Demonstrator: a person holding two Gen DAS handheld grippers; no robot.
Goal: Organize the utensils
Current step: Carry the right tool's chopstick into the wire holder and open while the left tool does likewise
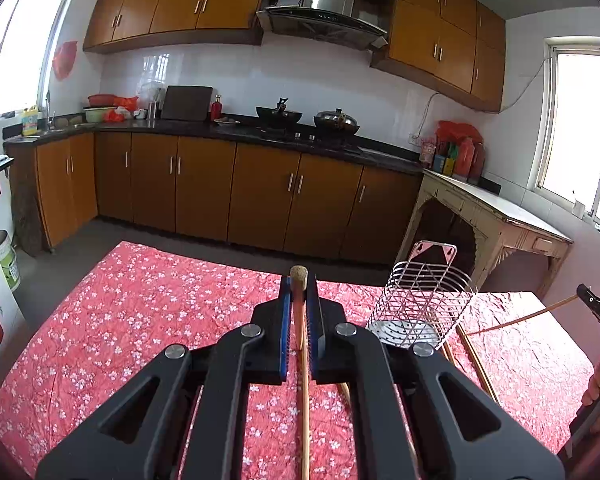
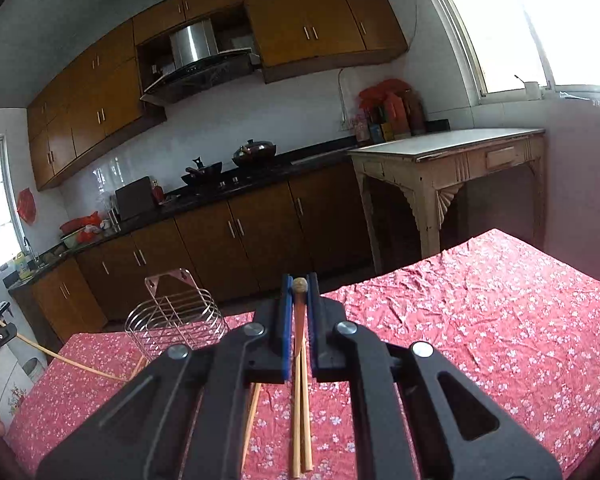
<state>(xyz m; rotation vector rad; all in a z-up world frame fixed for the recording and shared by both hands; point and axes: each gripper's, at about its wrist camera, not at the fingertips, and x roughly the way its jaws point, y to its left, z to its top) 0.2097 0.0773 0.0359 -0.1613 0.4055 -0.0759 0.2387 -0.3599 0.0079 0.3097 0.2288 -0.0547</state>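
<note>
Left gripper (image 1: 299, 292) clamped on a chopstick (image 1: 299, 280), butt end poking out past the pads, shaft running back beneath the jaws. Right gripper (image 2: 299, 294) pinching another chopstick (image 2: 300, 286) the same way. More chopsticks (image 2: 301, 420) lie on the red floral cloth (image 1: 140, 320) below, ends cut off. Further out, the wire rack (image 1: 424, 300) stands upright, holding nothing visible. Beyond, kitchen cabinets (image 1: 260, 192).

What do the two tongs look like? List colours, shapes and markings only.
Both the left tongs and right tongs are matte black plastic, with angular linkage arms that have triangular cut-outs and round silver rivets. Their fingers are flat and lined with blue ribbed pads. White lettering marks the right tongs' side, too small to read.
</note>
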